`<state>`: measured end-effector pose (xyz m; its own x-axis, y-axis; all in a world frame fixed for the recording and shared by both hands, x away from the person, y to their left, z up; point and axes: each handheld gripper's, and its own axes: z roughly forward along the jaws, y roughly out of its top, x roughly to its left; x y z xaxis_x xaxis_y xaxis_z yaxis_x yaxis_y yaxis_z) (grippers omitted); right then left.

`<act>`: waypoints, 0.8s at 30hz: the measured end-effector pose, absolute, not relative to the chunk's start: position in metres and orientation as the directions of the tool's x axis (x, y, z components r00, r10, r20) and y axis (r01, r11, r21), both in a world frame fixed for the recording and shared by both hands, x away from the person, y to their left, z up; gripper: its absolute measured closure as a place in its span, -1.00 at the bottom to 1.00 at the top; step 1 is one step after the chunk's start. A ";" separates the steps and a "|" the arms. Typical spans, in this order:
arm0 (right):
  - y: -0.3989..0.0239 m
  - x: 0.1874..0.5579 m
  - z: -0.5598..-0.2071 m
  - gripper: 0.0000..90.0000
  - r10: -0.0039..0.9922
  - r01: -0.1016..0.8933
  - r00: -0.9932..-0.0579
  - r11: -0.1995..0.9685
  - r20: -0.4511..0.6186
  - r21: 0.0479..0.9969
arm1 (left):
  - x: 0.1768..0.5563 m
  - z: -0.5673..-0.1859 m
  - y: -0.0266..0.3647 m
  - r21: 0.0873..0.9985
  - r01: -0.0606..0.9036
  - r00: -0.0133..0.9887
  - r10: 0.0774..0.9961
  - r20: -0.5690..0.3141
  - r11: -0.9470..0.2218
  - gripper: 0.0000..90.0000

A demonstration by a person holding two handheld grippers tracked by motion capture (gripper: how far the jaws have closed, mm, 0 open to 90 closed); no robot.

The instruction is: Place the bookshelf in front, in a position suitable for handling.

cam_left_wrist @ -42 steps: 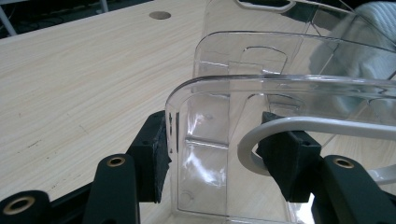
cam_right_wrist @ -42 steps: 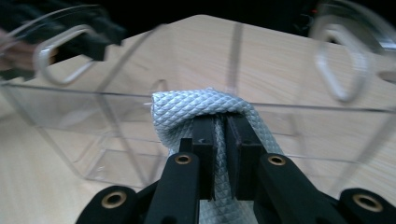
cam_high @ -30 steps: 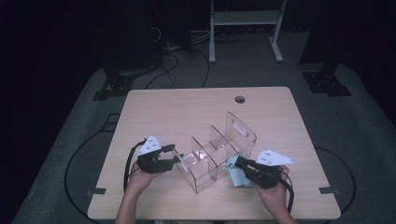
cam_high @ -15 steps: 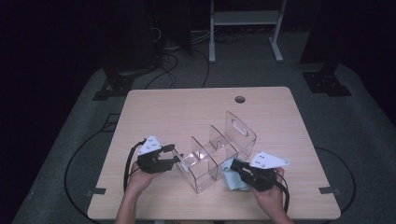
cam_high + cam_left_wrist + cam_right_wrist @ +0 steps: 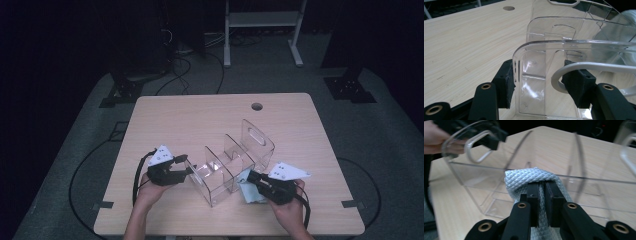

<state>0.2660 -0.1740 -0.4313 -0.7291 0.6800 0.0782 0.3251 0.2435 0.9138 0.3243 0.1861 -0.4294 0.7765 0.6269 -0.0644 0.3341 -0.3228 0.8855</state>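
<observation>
Desk (image 5: 200,120) carries one clear plastic organizer (image 5: 235,160), a rack with several upright dividers, sitting near the front edge between the two hands. It lies at an angle to the desk edges, probably turned so each hand reaches its own end.

Left gripper (image 5: 186,167) is at the organizer's left end. In the left gripper view its jaws are closed on the end wall (image 5: 534,82), one pad on the outside face, the other inside at the cut-out handle. That hold looks meant to pin the organizer down so it won't slide or tip while the other side gets worked on; clear plastic on smooth wood would skate otherwise.

Right gripper (image 5: 254,178) is just in front of the organizer's right half. Its jaws are clamped on a pale blue-grey cloth (image 5: 536,180), folded over the jaw tips into a wad. The fold puts a padded surface in front of the jaws, so likely wiping the organizer is the job. In the right gripper view the cloth sits at the organizer's long front wall (image 5: 499,180), close to or touching it; can't tell which. In the high view, cloth (image 5: 247,192) trails onto the desk right beside the organizer.

Small cable hole (image 5: 257,106) is behind the organizer, well apart, not involved.
</observation>
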 end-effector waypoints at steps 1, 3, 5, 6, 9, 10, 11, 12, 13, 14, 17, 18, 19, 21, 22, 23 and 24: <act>-0.177 0.267 -0.431 0.83 0.686 0.328 -0.723 0.237 0.082 0.914 | 0.324 -0.429 0.186 0.886 0.334 0.777 0.627 -0.065 -0.322 -0.01; -0.177 0.267 -0.432 0.83 0.687 0.336 -0.721 0.229 0.093 0.913 | 0.324 -0.429 0.186 0.886 0.333 0.777 0.626 -0.063 -0.324 -0.01; -0.171 0.264 -0.433 0.83 0.671 0.331 -0.736 0.241 0.089 0.913 | 0.324 -0.429 0.186 0.886 0.333 0.776 0.627 -0.064 -0.322 -0.01; -0.166 0.262 -0.433 0.83 0.660 0.328 -0.746 0.249 0.088 0.911 | 0.324 -0.429 0.186 0.886 0.334 0.776 0.628 -0.065 -0.322 -0.01; -0.160 0.260 -0.432 0.83 0.643 0.305 -0.764 0.280 0.058 0.910 | 0.324 -0.429 0.186 0.885 0.336 0.776 0.628 -0.066 -0.322 -0.01; -0.162 0.261 -0.432 0.83 0.644 0.304 -0.763 0.277 0.059 0.912 | 0.324 -0.429 0.186 0.885 0.336 0.775 0.628 -0.066 -0.322 -0.01; -0.165 0.262 -0.432 0.83 0.652 0.308 -0.756 0.266 0.065 0.913 | 0.324 -0.429 0.186 0.886 0.335 0.776 0.628 -0.066 -0.321 -0.01; -0.169 0.264 -0.432 0.83 0.662 0.313 -0.747 0.259 0.068 0.914 | 0.324 -0.429 0.186 0.886 0.335 0.776 0.627 -0.065 -0.322 -0.01; -0.172 0.266 -0.432 0.83 0.672 0.321 -0.737 0.250 0.075 0.913 | 0.324 -0.429 0.186 0.886 0.334 0.777 0.627 -0.065 -0.322 -0.01; -0.174 0.266 -0.433 0.83 0.677 0.332 -0.731 0.243 0.086 0.911 | 0.324 -0.429 0.186 0.886 0.333 0.777 0.626 -0.064 -0.323 -0.01; -0.169 0.263 -0.433 0.83 0.668 0.329 -0.739 0.247 0.086 0.911 | 0.324 -0.429 0.186 0.886 0.333 0.778 0.625 -0.065 -0.323 -0.01; -0.165 0.261 -0.433 0.83 0.657 0.324 -0.750 0.254 0.083 0.911 | 0.324 -0.429 0.186 0.885 0.334 0.777 0.626 -0.065 -0.323 -0.01; -0.160 0.260 -0.434 0.83 0.646 0.315 -0.760 0.265 0.075 0.911 | 0.324 -0.429 0.186 0.885 0.333 0.777 0.626 -0.064 -0.324 -0.01; -0.156 0.258 -0.433 0.83 0.636 0.303 -0.769 0.283 0.058 0.910 | 0.324 -0.429 0.186 0.885 0.335 0.776 0.627 -0.066 -0.323 -0.01; -0.157 0.258 -0.433 0.83 0.633 0.302 -0.772 0.283 0.059 0.910 | 0.324 -0.429 0.186 0.885 0.336 0.776 0.627 -0.066 -0.322 -0.01; -0.160 0.260 -0.433 0.83 0.638 0.305 -0.768 0.278 0.063 0.911 | 0.324 -0.429 0.186 0.885 0.336 0.776 0.627 -0.067 -0.322 -0.01; -0.163 0.261 -0.433 0.83 0.647 0.306 -0.760 0.270 0.063 0.913 | 0.324 -0.429 0.186 0.885 0.336 0.777 0.626 -0.067 -0.321 -0.01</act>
